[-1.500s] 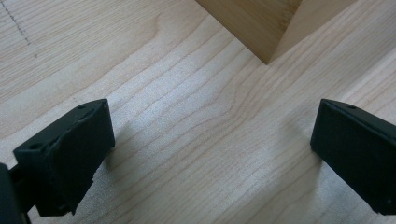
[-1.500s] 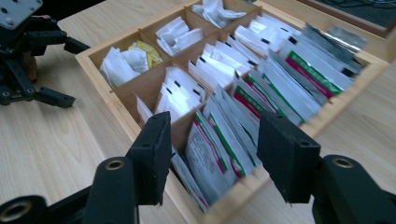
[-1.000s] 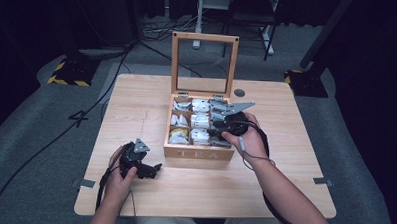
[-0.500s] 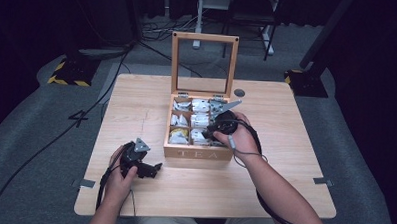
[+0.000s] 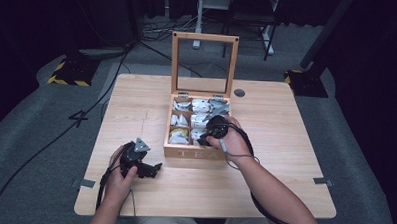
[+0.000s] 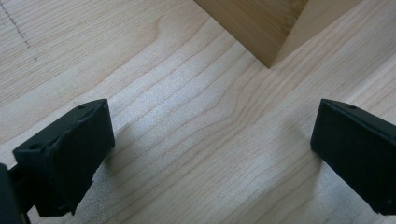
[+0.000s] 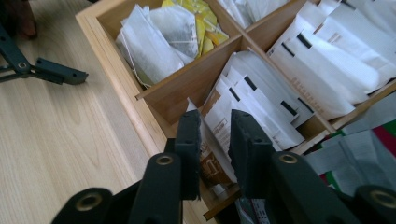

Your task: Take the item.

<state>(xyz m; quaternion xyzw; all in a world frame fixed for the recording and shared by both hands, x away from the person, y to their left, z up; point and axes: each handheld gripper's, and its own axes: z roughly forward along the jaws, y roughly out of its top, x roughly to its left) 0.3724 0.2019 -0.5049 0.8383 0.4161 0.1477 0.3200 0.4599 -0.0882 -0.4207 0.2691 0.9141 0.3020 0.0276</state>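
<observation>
A wooden tea box (image 5: pixel 195 153) stands mid-table with its glass lid (image 5: pixel 204 64) upright. Its compartments hold paper tea bag packets. My right gripper (image 5: pixel 205 137) reaches down into the near right compartment. In the right gripper view, its jaws (image 7: pixel 215 116) have just been closing and stand a narrow gap apart, with a white and brown packet (image 7: pixel 212 161) upright between them. I see no pad pressing on it. My left gripper (image 5: pixel 154 168) rests on the table left of the box's front. Its jaws (image 6: pixel 212 126) are wide open over bare wood, below the box's corner (image 6: pixel 266 28).
The near left compartment holds white and yellow tea bags (image 7: pixel 163 35). A round cable hole (image 5: pixel 239 92) lies in the table behind the box. Tape tabs (image 5: pixel 86 183) mark the table's side edges. Cables and a striped stand base (image 5: pixel 67 75) lie on the floor beyond.
My right gripper has moved left and down from the box's right rim into the near right compartment, and its jaws have narrowed. The left gripper has stayed put.
</observation>
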